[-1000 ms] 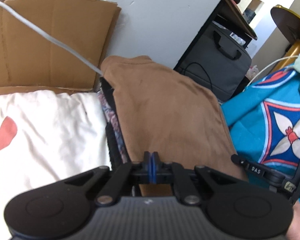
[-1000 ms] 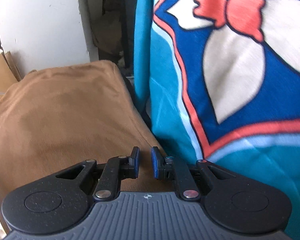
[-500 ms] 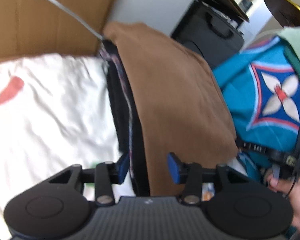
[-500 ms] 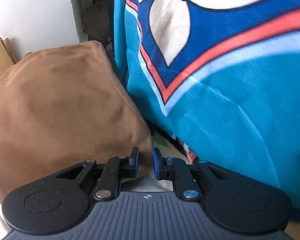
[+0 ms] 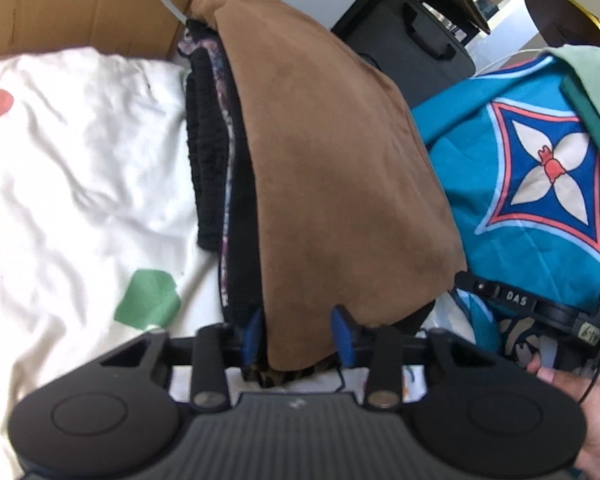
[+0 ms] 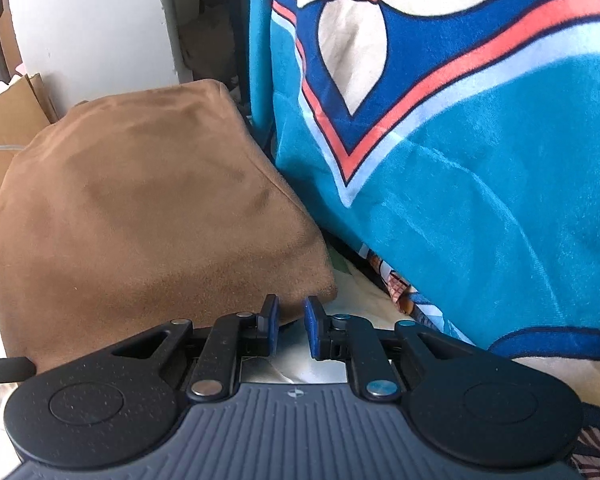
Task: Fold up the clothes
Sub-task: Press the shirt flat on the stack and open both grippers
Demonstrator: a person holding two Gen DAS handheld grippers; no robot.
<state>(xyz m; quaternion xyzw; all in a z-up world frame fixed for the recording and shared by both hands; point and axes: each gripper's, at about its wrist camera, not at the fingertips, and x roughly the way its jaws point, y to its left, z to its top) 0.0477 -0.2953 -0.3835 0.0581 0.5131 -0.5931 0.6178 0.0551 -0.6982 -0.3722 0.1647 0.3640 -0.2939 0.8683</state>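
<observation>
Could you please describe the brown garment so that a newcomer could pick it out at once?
Start from the white sheet and look right to the stack of folded clothes. The brown garment caps that stack, left of the turquoise patterned blanket. It is the only plain tan, suede-like piece; those beneath are dark.

The brown cloth (image 5: 332, 168) hides most of the stacked dark clothes (image 5: 212, 148) under it. The blue blanket (image 6: 480, 184) runs past the picture's edge. Only part of a hand (image 5: 580, 412) shows at the corner.

Brown garment (image 5: 332, 168), folded, tops a stack of dark folded clothes (image 5: 220, 184) on white sheet. Near hem droops over stack's front edge.
</observation>
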